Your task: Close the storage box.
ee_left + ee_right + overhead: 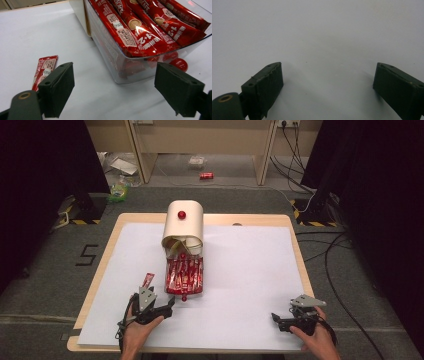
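At lower left of the high view, the left claw [172, 304] is gaping wide, empty — facing the clear drawer [117, 67] of red sachets [140, 27]. Closing here risks shoving it, missing the loose sachet [44, 70] at left.

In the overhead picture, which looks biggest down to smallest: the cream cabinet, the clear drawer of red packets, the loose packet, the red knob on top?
1. Cream cabinet
2. Clear drawer
3. Loose packet
4. Red knob

The cabinet and drawer look fairly close in size.
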